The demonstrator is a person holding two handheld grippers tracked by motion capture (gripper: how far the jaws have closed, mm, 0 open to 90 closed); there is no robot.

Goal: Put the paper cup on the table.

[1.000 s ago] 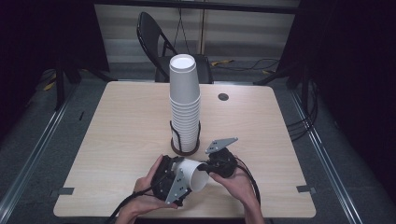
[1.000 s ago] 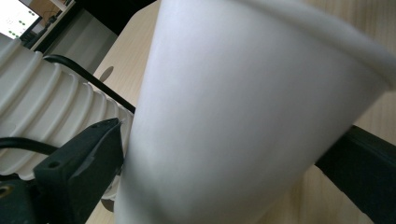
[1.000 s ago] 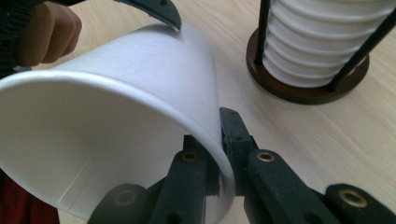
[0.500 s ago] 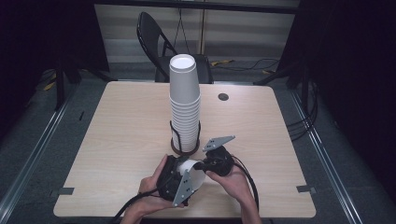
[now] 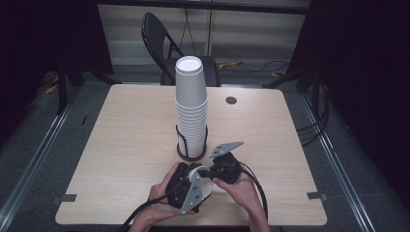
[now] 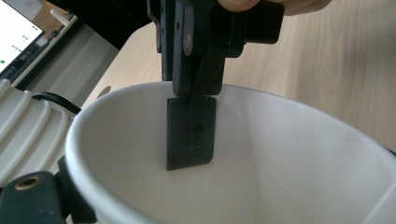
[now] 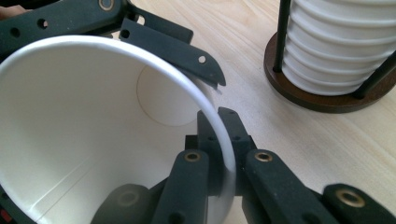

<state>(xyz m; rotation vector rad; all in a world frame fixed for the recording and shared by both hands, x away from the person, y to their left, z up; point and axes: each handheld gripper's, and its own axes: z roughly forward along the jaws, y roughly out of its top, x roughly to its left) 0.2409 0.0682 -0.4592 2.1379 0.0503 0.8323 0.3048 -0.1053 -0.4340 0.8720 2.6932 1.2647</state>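
A white paper cup lies on its side between my two grippers near the table's front edge. My right gripper is shut on its rim, one finger inside the cup and one outside. My left gripper has the cup's body between its jaws, which have just been closing. One of its fingers lies against the outer wall of the cup. Both hands hold the grippers just above the table.
A tall stack of white cups stands in a dark wire holder with a round base, just beyond the grippers. A small round grommet sits in the table's far right. A black folding chair stands behind the table.
My left gripper has shifted slightly right over the cup, and its jaws have drawn in around the cup's body. The right gripper has kept still on the rim.
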